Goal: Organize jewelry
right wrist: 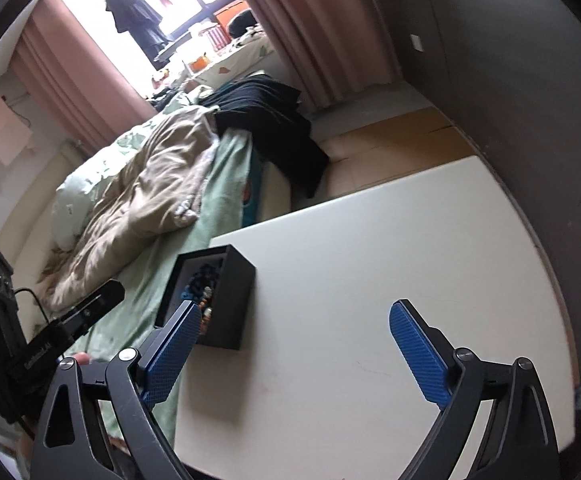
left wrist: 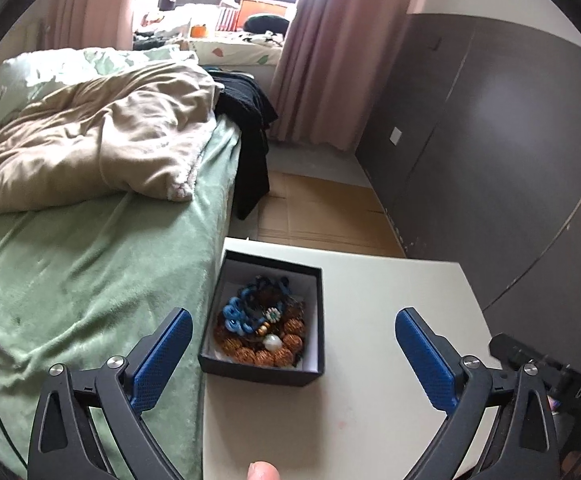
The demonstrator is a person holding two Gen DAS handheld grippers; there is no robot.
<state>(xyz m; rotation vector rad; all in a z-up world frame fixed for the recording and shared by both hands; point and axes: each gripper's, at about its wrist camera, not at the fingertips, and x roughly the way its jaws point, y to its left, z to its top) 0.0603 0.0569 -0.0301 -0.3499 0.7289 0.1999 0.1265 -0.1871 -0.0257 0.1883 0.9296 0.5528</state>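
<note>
Jewelry (left wrist: 262,330) in box (left wrist: 314,320), box on table (left wrist: 370,400), bed (left wrist: 90,280) left

matt black card box (left wrist: 262,368), smooth white table (left wrist: 390,320), plush green cloth bedsheet (left wrist: 90,280)

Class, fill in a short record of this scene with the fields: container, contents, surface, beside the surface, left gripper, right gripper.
container: open square black box with pale lining
contents: heap of beaded jewelry, blue, brown-orange and one white bead
surface: white flat table, box near its edge on the bed side
beside the surface: bed with green sheet and beige quilt
left gripper: open, nothing held
right gripper: open, nothing held
</note>
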